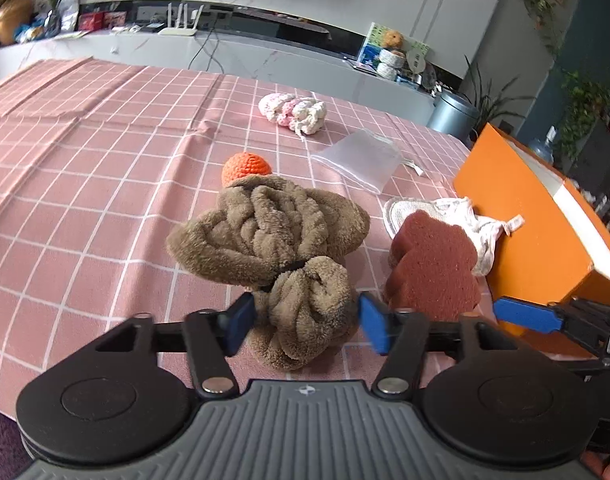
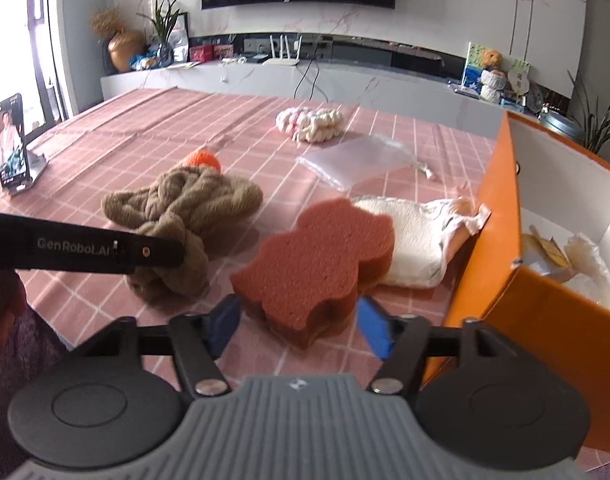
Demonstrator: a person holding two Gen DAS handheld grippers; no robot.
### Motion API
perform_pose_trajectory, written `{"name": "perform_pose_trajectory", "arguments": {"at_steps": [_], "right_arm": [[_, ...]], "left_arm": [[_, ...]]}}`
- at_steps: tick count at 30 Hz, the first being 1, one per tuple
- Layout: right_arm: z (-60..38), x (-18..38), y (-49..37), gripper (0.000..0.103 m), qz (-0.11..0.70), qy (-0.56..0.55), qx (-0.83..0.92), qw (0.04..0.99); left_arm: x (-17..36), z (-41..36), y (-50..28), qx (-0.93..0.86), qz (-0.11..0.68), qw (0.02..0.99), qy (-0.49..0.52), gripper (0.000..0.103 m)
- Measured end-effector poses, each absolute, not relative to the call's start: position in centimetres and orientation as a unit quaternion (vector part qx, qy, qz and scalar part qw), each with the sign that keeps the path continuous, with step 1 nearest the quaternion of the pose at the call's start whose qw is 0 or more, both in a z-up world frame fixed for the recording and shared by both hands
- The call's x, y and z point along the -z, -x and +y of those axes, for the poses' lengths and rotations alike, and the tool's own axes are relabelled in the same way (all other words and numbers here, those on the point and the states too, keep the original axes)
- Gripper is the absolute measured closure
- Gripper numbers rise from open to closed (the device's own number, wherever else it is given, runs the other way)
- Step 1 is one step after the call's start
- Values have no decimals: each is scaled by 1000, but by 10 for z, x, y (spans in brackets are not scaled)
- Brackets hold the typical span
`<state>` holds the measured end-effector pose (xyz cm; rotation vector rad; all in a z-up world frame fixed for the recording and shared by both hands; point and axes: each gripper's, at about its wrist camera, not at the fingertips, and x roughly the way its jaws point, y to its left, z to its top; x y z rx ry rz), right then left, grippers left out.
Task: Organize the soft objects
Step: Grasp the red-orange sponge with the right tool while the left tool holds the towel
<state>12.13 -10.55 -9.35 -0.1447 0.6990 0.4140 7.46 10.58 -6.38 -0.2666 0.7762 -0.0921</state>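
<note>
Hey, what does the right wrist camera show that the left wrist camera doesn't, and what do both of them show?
Only the right wrist view shows a phone propped on a stand at the table's left edge, and the inside of the orange box, with crumpled paper in it. Only the left wrist view shows a grey bin beyond the table. Both show the brown towel, the red sponge, the orange knitted ball, the pink-and-white yarn bundle and the clear pouch.

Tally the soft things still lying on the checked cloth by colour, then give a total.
Brown: 1, the knotted towel
Reddish: 1, the sponge
Orange: 1, the crochet ball
Pink and white: 1, the braided yarn piece
Cream: 1, the cloth pad
Clear: 1, the pouch
Total: 6
</note>
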Motion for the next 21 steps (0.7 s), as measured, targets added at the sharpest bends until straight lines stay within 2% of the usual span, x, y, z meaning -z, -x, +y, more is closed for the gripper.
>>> {"name": "perform_pose_trajectory", "arguments": {"at_steps": [3, 7, 13, 16, 17, 21], "right_arm": [[-102, 96, -129, 20, 344, 60, -203, 915], [-91, 104, -144, 15, 361, 51, -200, 909], [-88, 112, -165, 16, 383, 22, -184, 905], [-86, 115, -169, 20, 387, 22, -180, 904], [-85, 116, -169, 20, 385, 24, -179, 905], [-85, 117, -167, 28, 380, 31, -174, 908]], "left_arm": [[64, 111, -78, 36, 384, 906, 174, 18], [64, 110, -89, 17, 396, 898, 191, 18], [70, 105, -101, -1, 405, 896, 184, 27], [74, 105, -104, -2, 410, 893, 184, 31], [75, 105, -104, -1, 411, 893, 184, 37], [78, 103, -104, 5, 410, 895, 177, 46]]}}
